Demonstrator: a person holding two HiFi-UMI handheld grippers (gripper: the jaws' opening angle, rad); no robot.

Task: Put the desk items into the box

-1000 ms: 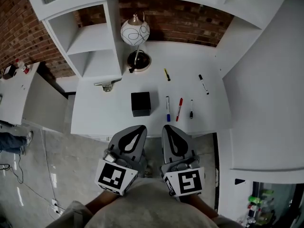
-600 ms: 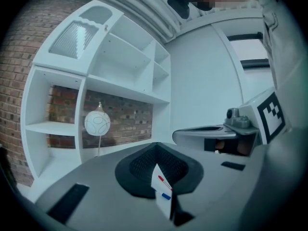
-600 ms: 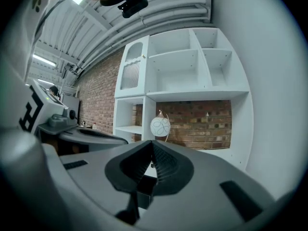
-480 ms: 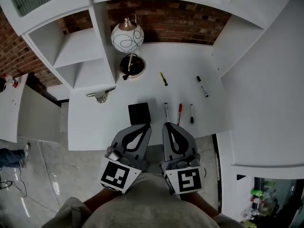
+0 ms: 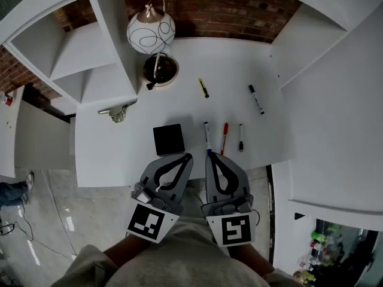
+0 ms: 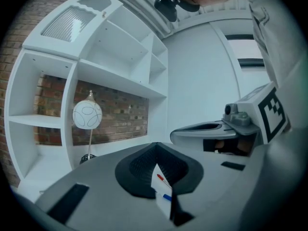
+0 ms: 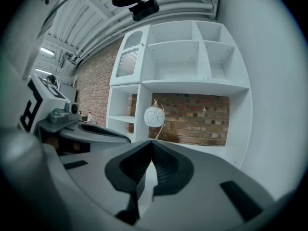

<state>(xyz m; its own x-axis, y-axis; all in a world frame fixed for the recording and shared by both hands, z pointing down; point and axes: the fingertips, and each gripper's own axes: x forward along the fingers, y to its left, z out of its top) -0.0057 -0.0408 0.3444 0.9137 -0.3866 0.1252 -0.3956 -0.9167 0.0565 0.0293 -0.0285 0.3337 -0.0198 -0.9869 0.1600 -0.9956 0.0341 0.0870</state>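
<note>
On the white desk (image 5: pixel 179 109) a small black box (image 5: pixel 167 139) sits near the front edge. To its right lie a blue-capped pen (image 5: pixel 207 136), a red pen (image 5: pixel 224 137) and a black pen (image 5: pixel 240 137). Farther back lie a yellow marker (image 5: pixel 204 88) and a black-and-white marker (image 5: pixel 256 99). My left gripper (image 5: pixel 188 156) is shut and empty, its tip at the desk's front edge just right of the box. My right gripper (image 5: pixel 209 156) is shut and empty beside it, its tip right at the blue-capped pen's near end. The left gripper view shows shut jaws (image 6: pixel 155 144), and the right gripper view (image 7: pixel 152 142) shows the same.
A round white lamp (image 5: pixel 151 34) on a dark base (image 5: pixel 160 70) stands at the back left of the desk. White shelving (image 5: pixel 84 52) rises along the left, with a metal clip (image 5: pixel 116 112) at its foot. White panels close the right side, and a brick wall runs behind.
The view has shifted forward over the desk. Both grippers have moved up to the desk's front edge, toward the box and pens. Their jaws have stayed shut.
</note>
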